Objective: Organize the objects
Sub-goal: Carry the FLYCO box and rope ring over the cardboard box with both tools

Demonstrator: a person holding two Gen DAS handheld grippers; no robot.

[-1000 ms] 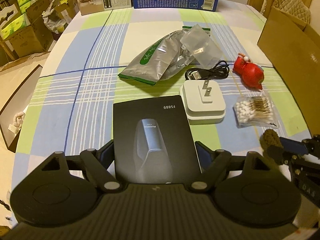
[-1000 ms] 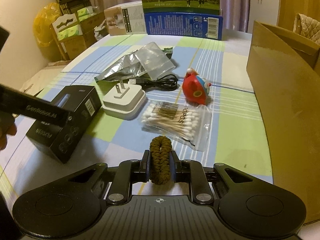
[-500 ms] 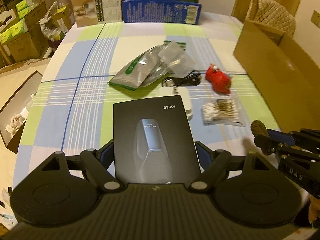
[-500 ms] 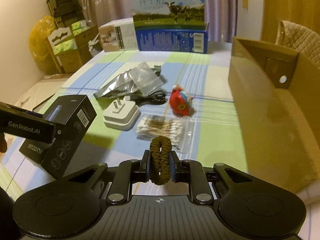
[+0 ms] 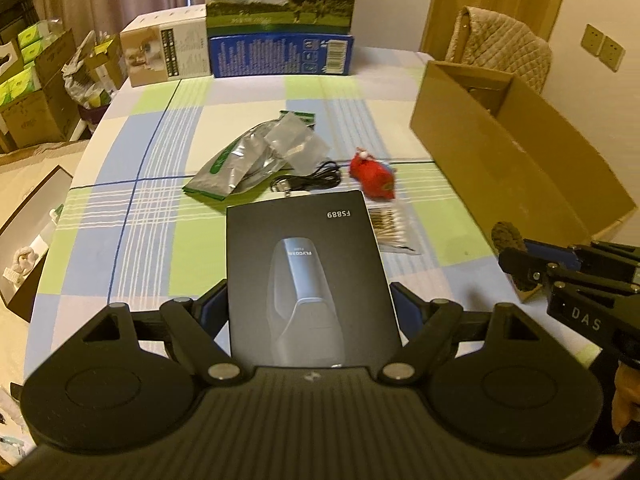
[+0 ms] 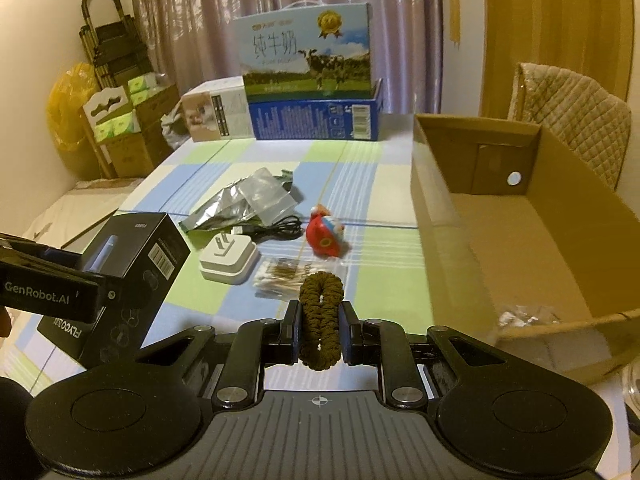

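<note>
Black box (image 5: 308, 276) | clamped in left hand-held gripper (image 5: 308, 312) | right hand-held gripper (image 6: 320, 334) pinching brown hair tie (image 6: 321, 316)

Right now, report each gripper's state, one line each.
Left gripper: closed on the black box.
Right gripper: closed on the brown hair tie.

Black box (image 5: 304, 276), brown scrunchie (image 6: 321, 320), both aloft

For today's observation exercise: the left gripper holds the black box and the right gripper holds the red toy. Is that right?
Not quite. The left gripper does hold the black box, but the right gripper holds a brown braided loop, as the right wrist view shows. The red toy lies on the table.
</note>
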